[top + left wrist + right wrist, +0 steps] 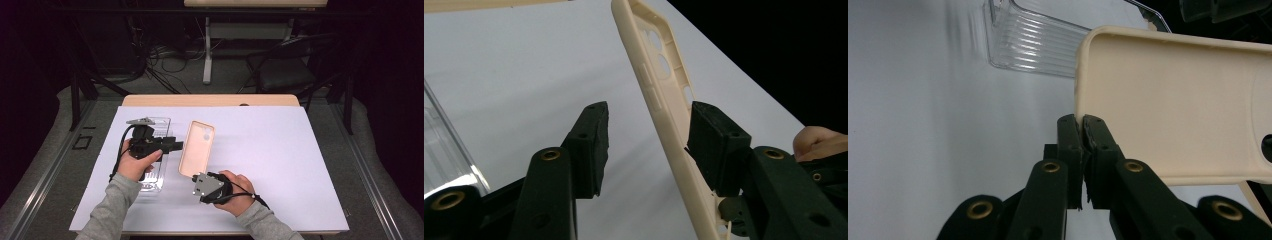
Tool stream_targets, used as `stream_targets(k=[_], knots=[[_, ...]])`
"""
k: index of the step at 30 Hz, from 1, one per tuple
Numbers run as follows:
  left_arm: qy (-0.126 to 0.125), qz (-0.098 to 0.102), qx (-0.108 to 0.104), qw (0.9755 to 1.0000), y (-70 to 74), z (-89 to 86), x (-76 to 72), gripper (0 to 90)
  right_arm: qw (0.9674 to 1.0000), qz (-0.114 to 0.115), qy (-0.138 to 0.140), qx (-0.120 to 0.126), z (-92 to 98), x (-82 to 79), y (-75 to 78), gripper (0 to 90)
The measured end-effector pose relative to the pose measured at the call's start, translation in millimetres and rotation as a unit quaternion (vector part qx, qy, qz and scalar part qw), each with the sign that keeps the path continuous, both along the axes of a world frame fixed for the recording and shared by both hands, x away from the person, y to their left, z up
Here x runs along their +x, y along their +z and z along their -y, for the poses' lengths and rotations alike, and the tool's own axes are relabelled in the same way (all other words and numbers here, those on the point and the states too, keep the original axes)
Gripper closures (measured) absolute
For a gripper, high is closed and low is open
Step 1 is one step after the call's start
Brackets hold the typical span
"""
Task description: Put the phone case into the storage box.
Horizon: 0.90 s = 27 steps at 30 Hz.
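Phone case (197,148), cream-coloured and empty, is the landmark: it lies on the white sheet of the surface (280,160) with its long axis running away from the person, camera cut-outs at the far end. The right gripper (196,181) sits at the case's near end, its jaws pressed together on the near rim; in the right gripper view (1083,131) the two pads pinch the rim at the case's corner. The left gripper (176,146) comes in from the case's left side, pointing across its long axis. In the left gripper view (649,145) the jaws stand apart and straddle the left side wall: one pad lies inside the case, touching or very nearly touching the wall, while the other hangs clear outside it, so nothing is clamped there yet. The coming squeeze, I judge, turns on that wall staying between the two pads, upright on edge as it is now.

Left of the case, under the left hand (136,162), lies a clear plastic tray (159,125), its long axis roughly parallel to the case. Beyond the case, past the surface's far edge, stand a dark chair (285,70) and a table leg (207,50) among floor cables.
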<state>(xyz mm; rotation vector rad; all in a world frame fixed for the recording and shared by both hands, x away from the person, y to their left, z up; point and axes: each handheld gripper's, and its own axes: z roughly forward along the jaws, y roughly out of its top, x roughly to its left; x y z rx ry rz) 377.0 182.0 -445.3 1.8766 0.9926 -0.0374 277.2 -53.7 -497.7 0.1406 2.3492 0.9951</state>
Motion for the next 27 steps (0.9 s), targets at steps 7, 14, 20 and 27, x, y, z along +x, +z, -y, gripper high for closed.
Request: stream_targets(k=[7, 14, 20, 27], knots=[[-0.004, -0.023, -0.005, 0.9997, -5.7, 4.4, 0.4, 54.6, 0.9999, 0.005, 0.009, -0.005, -1.7, -0.4, -0.7, 88.0], [-0.008, -0.061, -0.026, 0.9978, -10.1, 6.1, 1.1, 58.5, 0.9999, 0.005, 0.01, -0.007, -3.1, -1.5, -1.0, 88.0], [-0.011, -0.082, -0.035, 0.996, -11.4, 6.2, 1.2, 63.9, 0.9998, 0.009, 0.015, -0.008, -4.3, -1.8, -1.8, 87.9], [-0.016, -0.095, -0.035, 0.9948, -14.2, 8.3, 1.5, 67.3, 0.9998, 0.01, 0.014, -0.006, -4.4, -2.5, -1.7, 87.9]])
